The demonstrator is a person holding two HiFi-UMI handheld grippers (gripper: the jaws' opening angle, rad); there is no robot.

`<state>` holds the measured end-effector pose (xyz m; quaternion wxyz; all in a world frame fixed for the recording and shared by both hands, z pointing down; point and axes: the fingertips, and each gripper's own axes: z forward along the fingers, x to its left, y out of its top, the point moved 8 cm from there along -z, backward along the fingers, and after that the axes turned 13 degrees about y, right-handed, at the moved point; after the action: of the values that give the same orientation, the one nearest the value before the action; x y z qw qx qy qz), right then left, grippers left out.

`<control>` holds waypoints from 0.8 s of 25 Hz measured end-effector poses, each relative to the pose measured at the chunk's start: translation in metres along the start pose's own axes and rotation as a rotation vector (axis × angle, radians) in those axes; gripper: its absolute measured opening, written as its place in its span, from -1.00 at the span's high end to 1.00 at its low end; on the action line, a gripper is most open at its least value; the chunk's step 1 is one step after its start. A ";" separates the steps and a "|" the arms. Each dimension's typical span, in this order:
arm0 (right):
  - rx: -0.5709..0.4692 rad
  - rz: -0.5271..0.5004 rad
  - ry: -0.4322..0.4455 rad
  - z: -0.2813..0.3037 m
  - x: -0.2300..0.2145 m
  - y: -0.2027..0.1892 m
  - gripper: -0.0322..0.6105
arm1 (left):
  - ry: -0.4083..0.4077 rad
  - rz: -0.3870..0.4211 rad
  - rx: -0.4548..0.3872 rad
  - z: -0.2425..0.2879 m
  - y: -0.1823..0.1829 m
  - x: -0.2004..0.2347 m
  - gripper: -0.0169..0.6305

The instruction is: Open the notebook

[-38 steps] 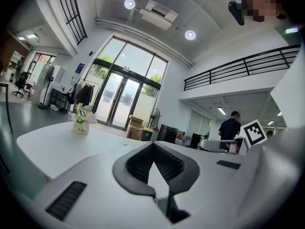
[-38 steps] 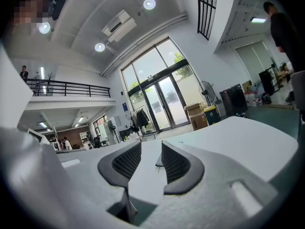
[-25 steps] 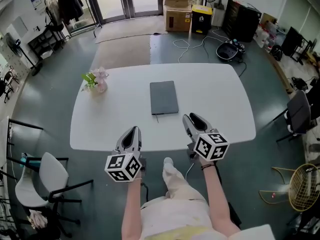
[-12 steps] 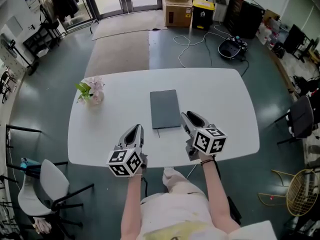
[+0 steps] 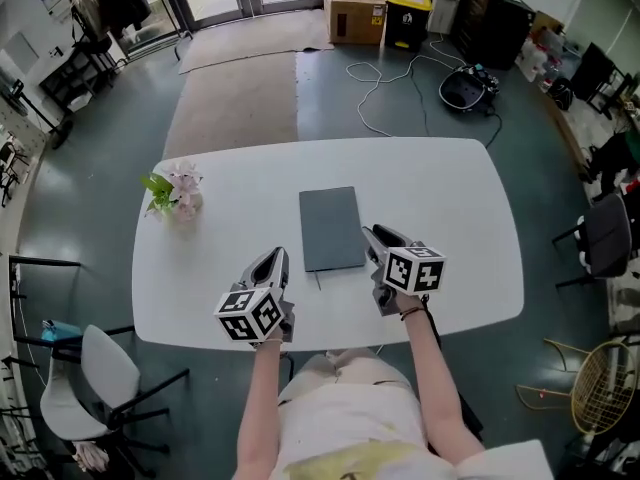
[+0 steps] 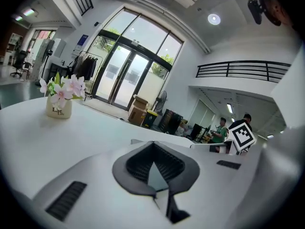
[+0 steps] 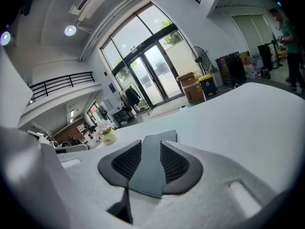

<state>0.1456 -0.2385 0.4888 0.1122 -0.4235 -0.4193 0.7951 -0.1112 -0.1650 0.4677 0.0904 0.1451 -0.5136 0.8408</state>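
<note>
A closed dark grey notebook [image 5: 331, 228] lies flat in the middle of the white table [image 5: 440, 198]. My right gripper [image 5: 371, 235] hovers just off the notebook's near right corner. In the right gripper view its jaws [image 7: 151, 152] stand a little apart, empty, and the notebook [image 7: 167, 136] shows through the gap and beyond it. My left gripper [image 5: 278, 259] is over the table's near part, left of the notebook's near left corner. Its jaws [image 6: 153, 143] meet at the tips with nothing held.
A small pot of pink flowers [image 5: 177, 194] stands on the table's left side, also in the left gripper view as the flower pot [image 6: 59, 107]. Chairs stand at the left [image 5: 75, 393] and right [image 5: 607, 234]. Cardboard boxes [image 5: 352, 8] and cables [image 5: 395, 78] lie beyond.
The view has closed in on the table. Both grippers have moved forward from the near edge to over the tabletop, the right one up to the notebook's near right corner.
</note>
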 end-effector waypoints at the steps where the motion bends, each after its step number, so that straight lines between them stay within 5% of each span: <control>1: 0.016 0.008 -0.006 0.004 -0.005 -0.002 0.53 | 0.000 -0.006 0.010 0.006 0.000 0.002 0.95; 20: 0.295 0.115 -0.130 0.063 -0.067 -0.035 0.53 | -0.002 -0.049 0.236 0.075 -0.027 0.020 0.95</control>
<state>0.1327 -0.2887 0.5727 0.1002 -0.3732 -0.2798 0.8789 -0.1110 -0.2197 0.5295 0.0925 0.1679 -0.4074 0.8929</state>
